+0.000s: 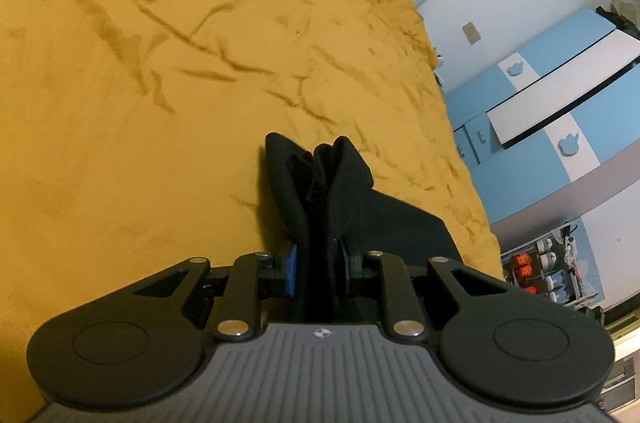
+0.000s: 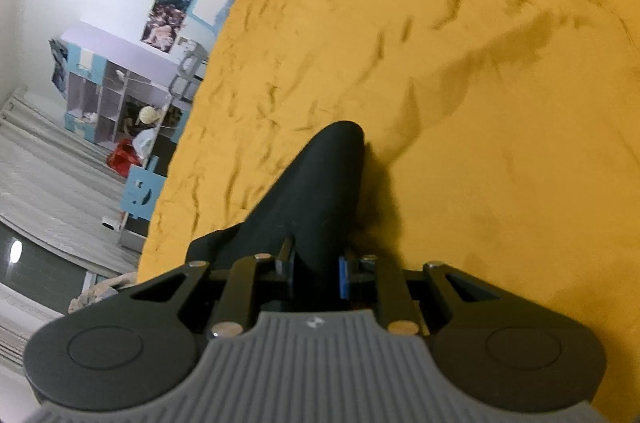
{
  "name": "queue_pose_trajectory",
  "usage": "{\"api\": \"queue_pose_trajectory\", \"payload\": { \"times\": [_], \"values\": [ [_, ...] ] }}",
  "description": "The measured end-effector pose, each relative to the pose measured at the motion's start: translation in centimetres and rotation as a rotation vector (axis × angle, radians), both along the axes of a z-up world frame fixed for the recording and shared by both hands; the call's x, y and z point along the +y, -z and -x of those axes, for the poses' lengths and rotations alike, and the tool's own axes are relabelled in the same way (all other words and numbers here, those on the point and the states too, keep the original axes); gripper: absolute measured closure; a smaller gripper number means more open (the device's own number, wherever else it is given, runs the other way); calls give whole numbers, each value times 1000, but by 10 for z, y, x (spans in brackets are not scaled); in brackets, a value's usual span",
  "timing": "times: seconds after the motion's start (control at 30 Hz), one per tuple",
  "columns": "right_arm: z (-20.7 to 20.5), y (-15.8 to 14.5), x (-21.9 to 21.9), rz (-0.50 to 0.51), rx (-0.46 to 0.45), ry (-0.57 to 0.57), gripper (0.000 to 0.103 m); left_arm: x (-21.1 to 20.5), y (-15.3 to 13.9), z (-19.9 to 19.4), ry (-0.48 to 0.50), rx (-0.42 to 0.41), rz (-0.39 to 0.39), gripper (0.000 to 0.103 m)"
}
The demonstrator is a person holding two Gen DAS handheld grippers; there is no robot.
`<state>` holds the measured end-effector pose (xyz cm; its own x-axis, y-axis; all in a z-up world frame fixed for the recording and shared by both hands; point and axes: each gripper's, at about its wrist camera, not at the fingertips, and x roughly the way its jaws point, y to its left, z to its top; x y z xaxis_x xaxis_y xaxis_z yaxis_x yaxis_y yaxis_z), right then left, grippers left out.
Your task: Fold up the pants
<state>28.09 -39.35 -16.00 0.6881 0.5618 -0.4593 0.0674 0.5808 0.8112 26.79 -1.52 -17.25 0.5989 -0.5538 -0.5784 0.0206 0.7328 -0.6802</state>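
The black pants (image 1: 324,183) are held above a mustard yellow bedspread (image 1: 160,63). My left gripper (image 1: 319,263) is shut on a bunched, folded edge of the pants, which sticks up past the blue pads; more black cloth hangs off to the right. In the right wrist view my right gripper (image 2: 316,267) is shut on another part of the pants (image 2: 324,179), a smooth rounded fold that stands out ahead of the fingers, with cloth trailing down to the left. The bedspread (image 2: 460,103) lies below it.
The bed's edge runs along the right in the left wrist view, with a blue and white wardrobe (image 1: 560,111) and a shelf of items (image 1: 548,271) beyond. In the right wrist view the edge is on the left, with shelving (image 2: 116,103) and floor beyond.
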Motion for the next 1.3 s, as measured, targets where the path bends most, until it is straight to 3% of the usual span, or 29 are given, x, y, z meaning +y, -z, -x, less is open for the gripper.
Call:
{"api": "queue_pose_trajectory", "payload": {
  "times": [0.17, 0.37, 0.5, 0.6, 0.63, 0.7, 0.77, 0.83, 0.9, 1.0, 1.2, 1.3],
  "values": [
    [-3, 23, -1, -14, 34, 5, 90, 5, 16, -1, 2, 32, 27, 78],
    [-5, 10, 0, 64, 28, -31, 83, 7, 3, -8, 37, 74, 4, 68],
    [-5, -12, 0, 197, -15, -29, 77, 6, -25, -13, 15, -5, -129, 68],
    [-8, -29, 0, 303, -70, 2, 76, 2, -42, -21, 45, -68, -117, 68],
    [-12, -33, 0, 306, -89, -3, 78, -3, -45, -24, 70, -80, -120, 68],
    [-20, -38, 3, 303, -117, -33, 90, -17, -48, -30, 103, -101, -160, 68],
    [-30, -37, 11, 313, -130, -81, 92, -26, -44, -37, 134, -101, -177, 69],
    [-42, -30, 19, 315, -108, -131, 94, -27, -35, -44, 134, -76, -183, 73],
    [-50, -22, 21, 345, -79, -114, 103, -24, -24, -50, 109, -43, -194, 78],
    [-59, -12, 21, 345, -54, -77, 103, -19, -14, -55, 81, -12, -215, 86],
    [-50, -26, 33, 467, -82, -46, 103, -1, -26, -44, -9, -8, -301, 86],
    [-40, -37, 35, 500, -114, -41, 101, 11, -38, -32, -24, -42, -204, 85]
  ]
}}
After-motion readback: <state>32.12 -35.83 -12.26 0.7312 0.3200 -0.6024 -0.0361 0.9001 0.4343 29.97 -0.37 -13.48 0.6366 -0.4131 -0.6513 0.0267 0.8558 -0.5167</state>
